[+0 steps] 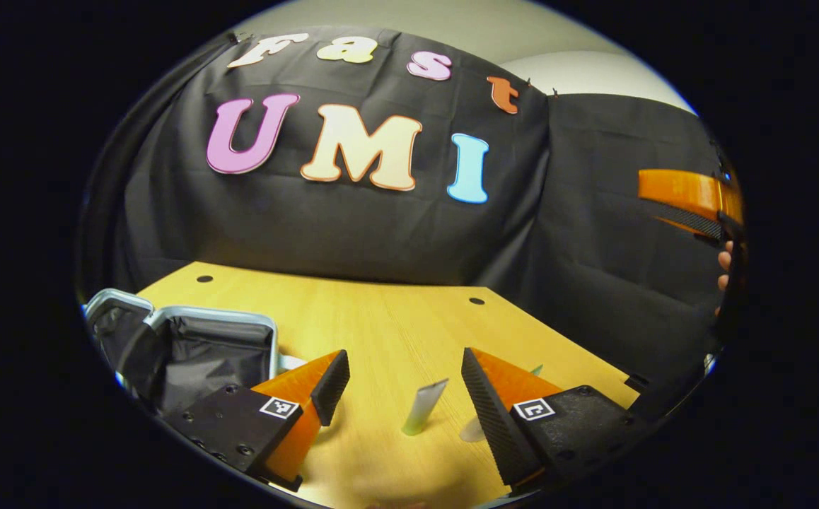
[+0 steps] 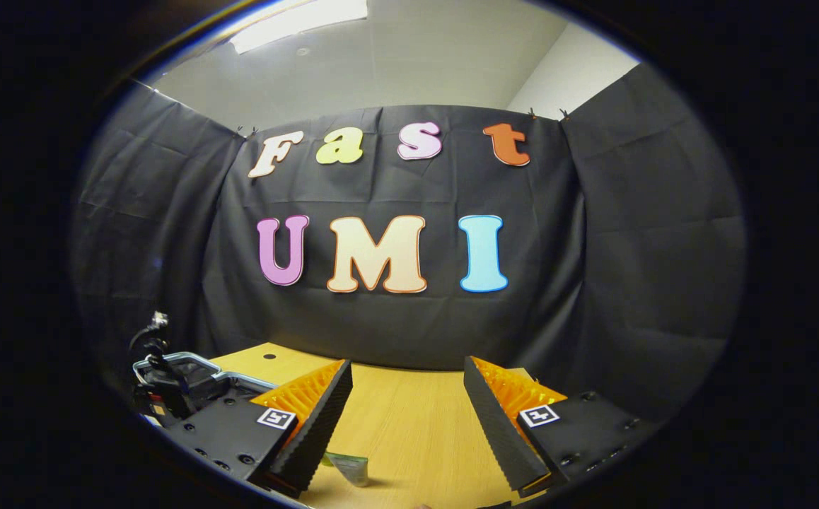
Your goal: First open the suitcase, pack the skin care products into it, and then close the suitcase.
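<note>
Pale wood forms the worktop (image 1: 381,318), which is backed by black cloth walls and marked by small dark holes near its far edge. At the far left, the suitcase (image 1: 197,346) is seen lying open, its dark lining framed by a silvery rim; its near part is cut off behind a finger of the left hand-held gripper (image 1: 404,385). That gripper is held released, fingers well apart, above a pale green-tipped tube (image 1: 423,406) that is seen between them on the worktop. A second pale item just right of the tube is too blurred to be made out. The right hand-held gripper (image 2: 407,410) is likewise spread wide with nothing grasped, and a small greenish packet (image 2: 349,466) is partly hidden by its left finger. No label writing can be read.
</note>
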Motion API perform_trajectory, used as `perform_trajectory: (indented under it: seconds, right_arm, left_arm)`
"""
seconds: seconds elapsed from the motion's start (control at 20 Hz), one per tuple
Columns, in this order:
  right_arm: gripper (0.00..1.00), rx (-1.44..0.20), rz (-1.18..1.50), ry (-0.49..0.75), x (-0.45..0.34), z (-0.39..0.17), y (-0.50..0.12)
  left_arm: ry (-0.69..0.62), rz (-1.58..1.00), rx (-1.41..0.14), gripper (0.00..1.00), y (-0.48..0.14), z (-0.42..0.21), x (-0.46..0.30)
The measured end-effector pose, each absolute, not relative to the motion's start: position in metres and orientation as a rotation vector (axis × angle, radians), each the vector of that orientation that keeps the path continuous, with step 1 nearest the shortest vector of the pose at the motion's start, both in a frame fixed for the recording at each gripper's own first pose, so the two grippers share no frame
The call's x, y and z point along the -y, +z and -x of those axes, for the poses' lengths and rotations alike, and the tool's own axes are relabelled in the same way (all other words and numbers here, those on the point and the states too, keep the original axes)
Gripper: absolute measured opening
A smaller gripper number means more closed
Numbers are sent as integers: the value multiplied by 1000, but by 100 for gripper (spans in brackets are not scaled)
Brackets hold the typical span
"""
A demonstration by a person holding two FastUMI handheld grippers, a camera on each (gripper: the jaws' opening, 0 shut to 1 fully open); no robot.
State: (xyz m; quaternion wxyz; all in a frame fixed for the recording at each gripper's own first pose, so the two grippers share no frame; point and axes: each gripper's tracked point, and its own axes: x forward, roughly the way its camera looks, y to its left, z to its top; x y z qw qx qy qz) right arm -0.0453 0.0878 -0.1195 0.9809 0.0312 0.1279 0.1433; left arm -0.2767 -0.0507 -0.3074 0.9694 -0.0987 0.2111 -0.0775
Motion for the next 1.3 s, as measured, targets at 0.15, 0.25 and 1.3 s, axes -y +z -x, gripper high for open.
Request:
perform_trajectory:
  seconds: [0.15,0.25,1.3]
  right_arm:
    - [99,-282,-62,322,-97,51,-124]
    - [98,-300,-46,343,-102,54,-129]
    - [99,-585,-15,546,-171,123,-306]
  left_arm:
    - [-166,198,-489,91,-341,277,63]
    - [-169,216,-527,81,-361,275,69]
    - [-139,251,-745,20,-337,333,47]
